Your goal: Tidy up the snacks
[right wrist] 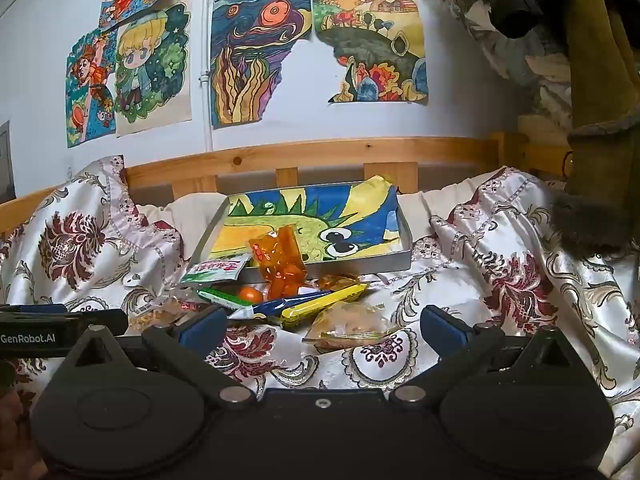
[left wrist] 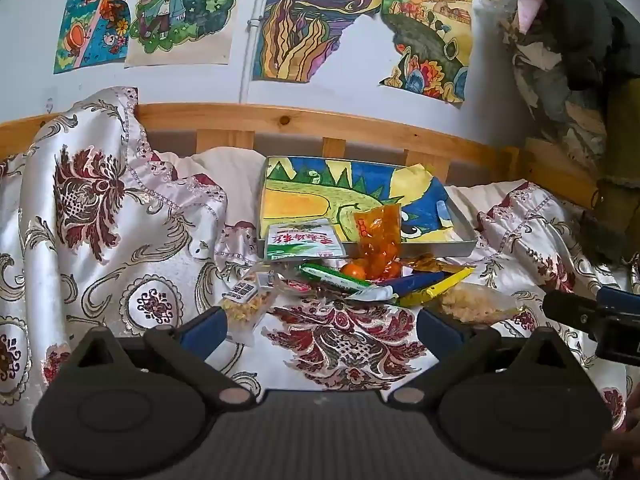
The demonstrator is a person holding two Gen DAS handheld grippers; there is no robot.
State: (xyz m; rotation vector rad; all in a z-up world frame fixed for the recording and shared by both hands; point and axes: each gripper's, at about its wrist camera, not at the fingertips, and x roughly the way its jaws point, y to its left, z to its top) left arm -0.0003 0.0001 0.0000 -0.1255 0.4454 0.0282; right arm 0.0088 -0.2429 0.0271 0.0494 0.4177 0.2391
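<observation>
- Both grippers — left & right — are held wide open, nothing gripped.
- Snack packets are piled before a tray on bedspread.

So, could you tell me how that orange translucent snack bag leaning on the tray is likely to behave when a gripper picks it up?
The orange translucent bag looks like thin soft film, so it would probably flop and sag. Its lumpy contents sit at the bottom, so it is likely bottom-heavy and may swing. The glossy film might slip between the pads. It leans on the tray rim, so a push would probably topple it.
</observation>
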